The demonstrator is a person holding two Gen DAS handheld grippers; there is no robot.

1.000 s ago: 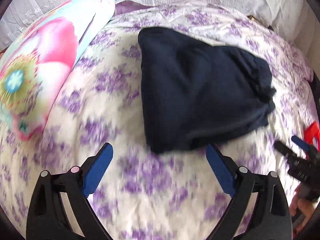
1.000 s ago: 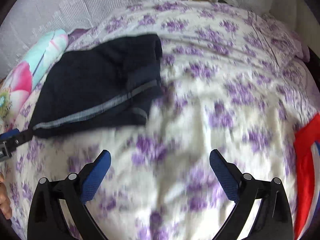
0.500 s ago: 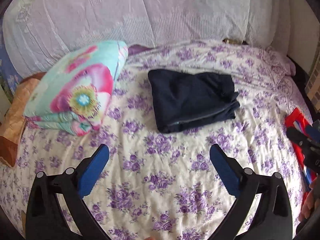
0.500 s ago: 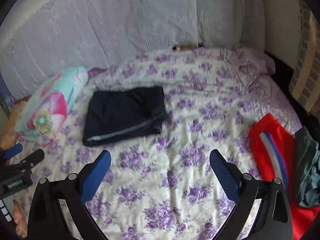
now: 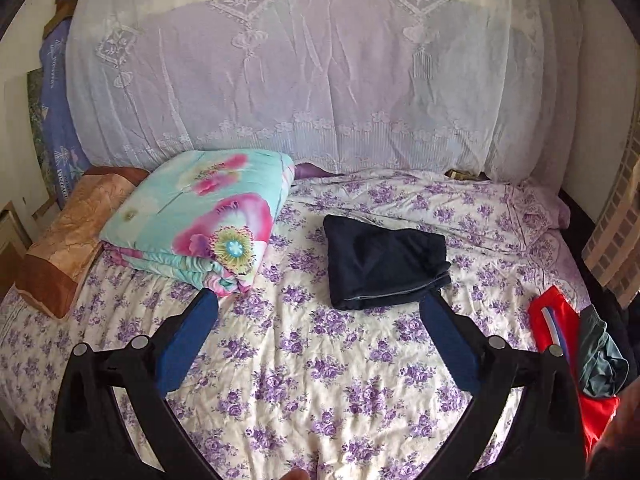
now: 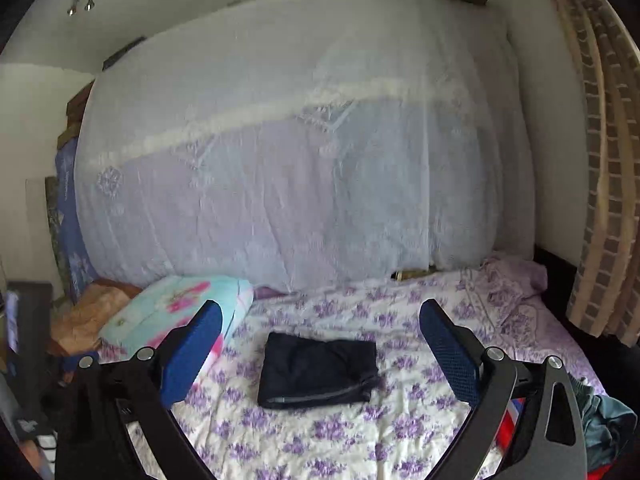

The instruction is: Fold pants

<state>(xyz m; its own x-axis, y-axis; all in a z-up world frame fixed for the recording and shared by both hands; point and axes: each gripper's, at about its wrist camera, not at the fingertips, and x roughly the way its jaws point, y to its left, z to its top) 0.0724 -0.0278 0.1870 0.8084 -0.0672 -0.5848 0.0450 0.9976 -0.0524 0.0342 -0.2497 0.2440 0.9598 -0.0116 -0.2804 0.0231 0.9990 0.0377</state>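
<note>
The dark navy pants [image 5: 380,266] lie folded into a compact rectangle on the purple-flowered bedsheet [image 5: 320,360], near the middle of the bed. They also show in the right wrist view [image 6: 316,372]. My left gripper [image 5: 318,312] is open and empty, held well back from the pants. My right gripper [image 6: 320,322] is open and empty too, raised high and far from them.
A folded turquoise floral quilt [image 5: 204,216] and a brown pillow [image 5: 68,236] lie at the left. Red [image 5: 560,336] and grey-green [image 5: 600,360] garments lie at the bed's right edge. A white lace cover [image 5: 320,80] drapes the headboard behind.
Both grippers have pulled back and up from the folded pants, which now look small and distant. The pants have not moved.
</note>
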